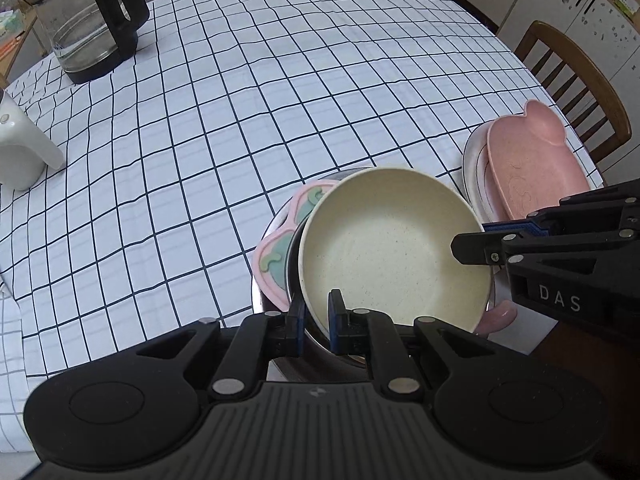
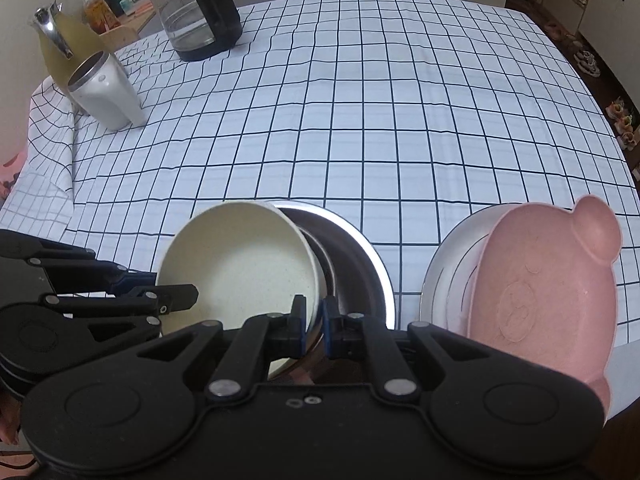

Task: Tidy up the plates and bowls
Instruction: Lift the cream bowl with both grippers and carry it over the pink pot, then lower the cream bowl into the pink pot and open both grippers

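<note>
A cream speckled bowl (image 1: 392, 248) (image 2: 244, 268) is held tilted over a stainless steel bowl (image 2: 360, 264). My left gripper (image 1: 316, 320) is shut on the cream bowl's near rim. My right gripper (image 2: 314, 320) is shut on the same bowl's rim on its other side; it shows in the left wrist view (image 1: 480, 240) at the right. A pink plate with green shapes (image 1: 280, 248) lies under the bowls. A pink bear-shaped plate (image 1: 528, 168) (image 2: 544, 288) rests on a white plate (image 1: 474, 176) (image 2: 444, 268) to the right.
The table has a white checked cloth (image 1: 260, 120). A glass coffee carafe (image 1: 84, 20) (image 2: 200, 12) stands at the far left, a white kettle (image 1: 20, 148) (image 2: 104, 92) nearer, and a yellow-green jug (image 2: 64, 48) behind it. A wooden chair (image 1: 576, 80) stands at the right.
</note>
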